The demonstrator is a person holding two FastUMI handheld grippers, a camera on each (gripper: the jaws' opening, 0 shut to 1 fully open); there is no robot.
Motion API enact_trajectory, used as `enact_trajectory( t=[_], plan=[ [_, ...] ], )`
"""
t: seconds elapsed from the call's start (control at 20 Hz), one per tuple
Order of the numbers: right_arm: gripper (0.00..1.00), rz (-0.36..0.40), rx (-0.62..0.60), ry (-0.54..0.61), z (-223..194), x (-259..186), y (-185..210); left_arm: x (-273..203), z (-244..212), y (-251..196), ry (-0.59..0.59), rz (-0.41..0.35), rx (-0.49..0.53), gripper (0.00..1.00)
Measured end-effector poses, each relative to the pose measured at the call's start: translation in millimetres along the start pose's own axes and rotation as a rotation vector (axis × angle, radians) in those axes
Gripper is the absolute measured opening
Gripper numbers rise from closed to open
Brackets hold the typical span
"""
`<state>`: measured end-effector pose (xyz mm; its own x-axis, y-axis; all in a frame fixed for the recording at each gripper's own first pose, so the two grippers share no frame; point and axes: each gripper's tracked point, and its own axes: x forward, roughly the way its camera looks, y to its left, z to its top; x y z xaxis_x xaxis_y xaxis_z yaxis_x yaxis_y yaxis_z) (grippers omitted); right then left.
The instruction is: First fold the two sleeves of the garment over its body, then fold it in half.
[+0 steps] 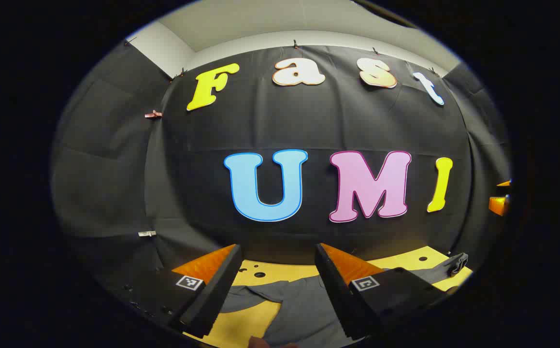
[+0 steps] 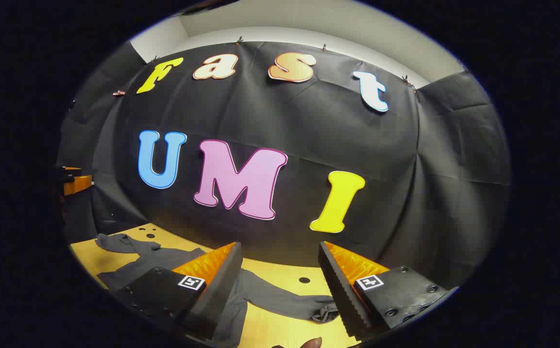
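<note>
Tongs first: our left tongs [image 1: 276, 285] are released, fingers spread wide with nothing between them, and our right tongs [image 2: 280, 285] stand the same way, parted and empty. Both are raised above the surface [image 1: 248, 324] and aimed nearly level at the booth wall, so we are looking over the work, not down at it.

We see the garment [image 1: 299, 304] lying flat on the yellow surface below and ahead of the left tongs, grey and spread out. In the right gripper view one sleeve [image 2: 284, 299] stretches out to the side of the body and ends in a bunched cuff [image 2: 325, 311] between and beneath the right tongs. The other sleeve [image 2: 120, 241] trails away toward the far left corner. Neither sleeve looks folded over the body yet, though the lower edge of both views is cramped and we may be missing part of the cloth.

We judge the main risk to be the descent. Coming down from this level pose, the tongs could land on the surface beside the cuff, or pinch a single crumpled layer, so the sleeve would drag in a twist across the body. A deep bite could also catch the body cloth underneath and pull the whole garment askew.
</note>
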<state>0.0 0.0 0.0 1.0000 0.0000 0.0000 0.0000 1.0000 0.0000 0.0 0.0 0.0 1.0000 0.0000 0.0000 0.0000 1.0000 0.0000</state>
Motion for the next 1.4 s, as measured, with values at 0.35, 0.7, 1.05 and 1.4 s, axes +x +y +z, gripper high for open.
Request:
enact_trajectory(
  t=[0.35, 0.7, 1.05, 1.4],
  plan=[
    [0.98, -0.069, 0.039, 0.061, -25, 16, -10, 29, -13, -10, 0.029, -0.045, 0.038, 0.95],
    [0.98, -0.123, 0.006, 0.094, -32, 17, -12, 44, -22, -7, 0.048, -0.076, 0.037, 0.95],
    [0.97, -0.185, 0.051, 0.159, -62, 29, -32, 51, -26, 1, 0.054, -0.073, 0.043, 0.96],
    [0.97, -0.215, 0.049, 0.185, -77, 36, -49, 58, -35, -4, 0.072, -0.069, 0.046, 0.96]
  ],
)
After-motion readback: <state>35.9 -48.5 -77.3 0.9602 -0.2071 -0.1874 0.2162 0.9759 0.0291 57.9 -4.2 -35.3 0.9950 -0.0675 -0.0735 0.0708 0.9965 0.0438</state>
